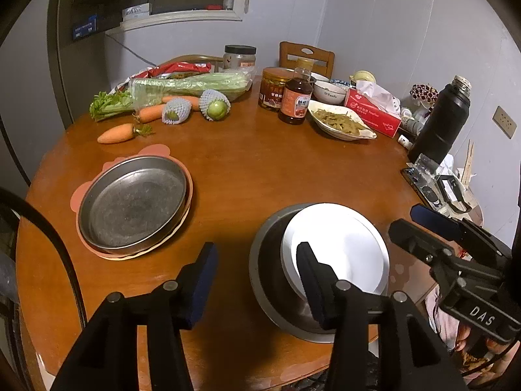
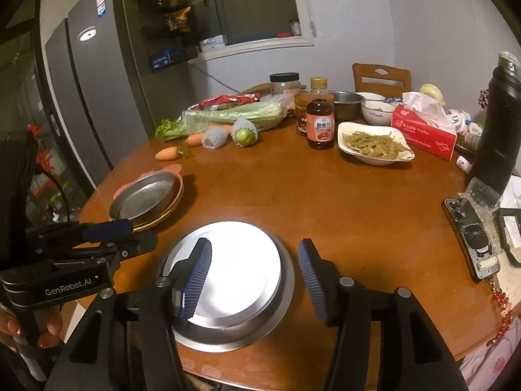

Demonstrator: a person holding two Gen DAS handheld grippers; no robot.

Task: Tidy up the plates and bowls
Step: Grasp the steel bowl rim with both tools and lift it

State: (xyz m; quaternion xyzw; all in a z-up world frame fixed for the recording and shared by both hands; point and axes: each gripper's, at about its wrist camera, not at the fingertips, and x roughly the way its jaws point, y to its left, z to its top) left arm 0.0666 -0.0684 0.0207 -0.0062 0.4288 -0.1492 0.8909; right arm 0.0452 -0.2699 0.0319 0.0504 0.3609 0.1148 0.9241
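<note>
The right wrist view shows a grey fridge (image 2: 91,91) and a steel bowl (image 2: 346,101) behind the sauce bottle (image 2: 320,123) — the left view shows neither fully. On the round wooden table (image 1: 260,169), a white plate (image 1: 338,244) lies inside a steel basin (image 1: 267,280) near the front edge. A metal pan (image 1: 133,205) sits on a pink mat, well apart to the left. The left gripper (image 1: 257,267) and the right gripper (image 2: 255,277) both stand apart, holding nothing. The table's middle is bare wood.
</note>
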